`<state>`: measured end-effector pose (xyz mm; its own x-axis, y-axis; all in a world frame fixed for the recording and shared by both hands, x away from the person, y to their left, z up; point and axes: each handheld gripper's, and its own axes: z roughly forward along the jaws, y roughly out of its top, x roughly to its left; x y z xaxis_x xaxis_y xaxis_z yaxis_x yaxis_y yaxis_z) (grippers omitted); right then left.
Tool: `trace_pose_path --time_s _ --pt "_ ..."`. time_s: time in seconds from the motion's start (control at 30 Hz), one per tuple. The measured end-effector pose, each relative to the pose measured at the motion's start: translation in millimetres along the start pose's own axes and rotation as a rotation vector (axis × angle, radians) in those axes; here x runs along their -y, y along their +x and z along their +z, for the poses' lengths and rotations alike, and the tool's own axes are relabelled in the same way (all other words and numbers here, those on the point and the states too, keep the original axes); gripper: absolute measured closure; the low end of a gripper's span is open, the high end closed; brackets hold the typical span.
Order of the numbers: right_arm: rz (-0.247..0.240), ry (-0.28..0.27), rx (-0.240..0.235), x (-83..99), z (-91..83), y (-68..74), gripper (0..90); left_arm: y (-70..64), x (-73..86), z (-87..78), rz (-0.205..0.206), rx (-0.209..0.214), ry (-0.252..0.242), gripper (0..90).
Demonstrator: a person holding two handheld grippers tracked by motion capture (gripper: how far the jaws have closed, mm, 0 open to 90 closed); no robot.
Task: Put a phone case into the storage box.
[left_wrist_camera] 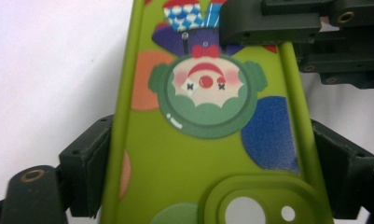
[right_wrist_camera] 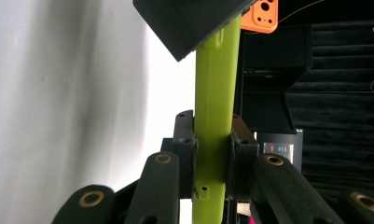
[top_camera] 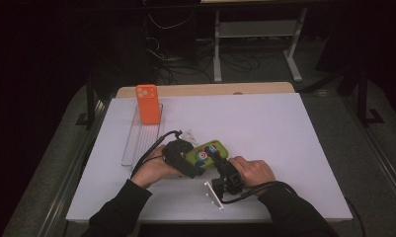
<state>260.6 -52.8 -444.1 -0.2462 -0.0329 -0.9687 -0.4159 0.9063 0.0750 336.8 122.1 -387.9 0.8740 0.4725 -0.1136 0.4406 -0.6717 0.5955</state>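
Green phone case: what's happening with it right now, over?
Left gripper shut across green phone case sides. Right gripper shut on its edge. Case held above table. Orange case stands apart; nothing blocking.

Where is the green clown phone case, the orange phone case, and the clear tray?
green clown phone case [left_wrist_camera: 205,88], left gripper view, clown's face
orange phone case [top_camera: 148,104], high view, back panel
clear tray [top_camera: 136,143], high view, bare ribbed floor
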Motion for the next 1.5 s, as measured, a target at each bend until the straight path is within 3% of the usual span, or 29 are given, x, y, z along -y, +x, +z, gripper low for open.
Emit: trace_pose_path --time_s 0.07,0.13,0.2,0.27,0.37,0.67,0.73,0.77,0.8,0.9,0.93,1.0,1.07,1.1,1.17,1.2,1.27,1.33,1.4,1.47,1.5 --pt "0.003 0.000 -0.001 0.1 -0.2 -0.5 75.7 -1.0 0.0 0.6 -0.006 0.005 -0.004 8.4" --pt "0.004 0.003 -0.004 0.1 -0.1 -0.3 75.7 0.3 -0.1 -0.6 0.017 0.010 0.011 4.2" --pt "0.000 0.006 -0.009 0.5 0.0 -0.4 75.8 -1.7 0.2 -0.7 0.004 0.020 -0.006 0.0" --pt "0.004 0.011 -0.007 1.3 0.4 -0.5 75.8 -0.8 0.0 -5.1 0.025 0.021 -0.004 0.0" --pt "0.027 0.025 -0.015 3.3 0.9 -0.9 75.8 -0.5 0.5 -9.0 0.015 0.026 -0.031 0.0" --pt "0.059 0.070 -0.020 15.3 2.8 -7.3 75.7 6.5 4.2 -19.2 0.019 0.018 -0.033 0.0" --pt "0.083 0.079 -0.015 18.5 3.5 -7.6 75.7 6.6 5.1 -19.4 -0.004 0.018 -0.052 0.0" --pt "0.085 0.076 -0.011 20.0 4.5 -7.5 75.7 7.5 5.8 -20.2 -0.005 0.017 -0.050 0.0" --pt "0.092 0.087 -0.038 22.7 4.9 -8.4 75.7 9.4 6.0 -21.6 0.012 0.019 -0.033 0.0" --pt "0.143 0.105 -0.053 28.5 6.0 -10.2 75.8 12.0 7.0 -22.4 0.019 0.004 -0.034 0.0" --pt "0.146 0.110 -0.052 30.0 6.2 -11.9 75.7 11.9 7.7 -22.1 0.005 0.004 -0.034 0.0" --pt "0.196 0.109 -0.062 33.7 7.5 -13.4 75.8 11.3 8.0 -21.1 -0.008 0.003 -0.046 0.0" --pt "0.262 0.133 -0.068 34.5 6.8 -14.7 75.7 12.6 7.8 -21.6 0.013 0.001 -0.035 0.0" --pt "0.270 0.130 -0.071 36.1 7.5 -16.6 75.7 13.7 7.7 -22.0 0.029 -0.002 -0.026 0.0" --pt "0.297 0.127 -0.089 39.4 8.5 -19.7 75.7 12.2 8.3 -21.6 -0.001 -0.004 -0.028 0.0" --pt "0.337 0.134 -0.105 40.5 8.5 -20.0 75.7 12.0 8.5 -21.0 -0.008 -0.007 -0.037 0.0" --pt "0.396 0.126 -0.102 42.4 9.2 -22.7 75.8 14.5 8.4 -22.8 0.022 -0.010 -0.010 0.0" --pt "0.436 0.131 -0.123 45.2 8.9 -26.1 75.7 12.5 8.6 -21.2 -0.009 -0.011 -0.035 0.0" --pt "0.494 0.120 -0.130 47.6 9.6 -28.6 75.8 13.8 8.2 -21.5 0.012 -0.017 -0.035 0.0" --pt "0.596 0.126 -0.158 48.0 8.5 -30.1 75.7 14.2 8.1 -21.5 0.015 -0.020 -0.031 0.0" --pt "0.617 0.127 -0.162 48.5 8.4 -30.8 75.7 15.5 7.9 -22.5 0.035 -0.021 -0.012 0.0"
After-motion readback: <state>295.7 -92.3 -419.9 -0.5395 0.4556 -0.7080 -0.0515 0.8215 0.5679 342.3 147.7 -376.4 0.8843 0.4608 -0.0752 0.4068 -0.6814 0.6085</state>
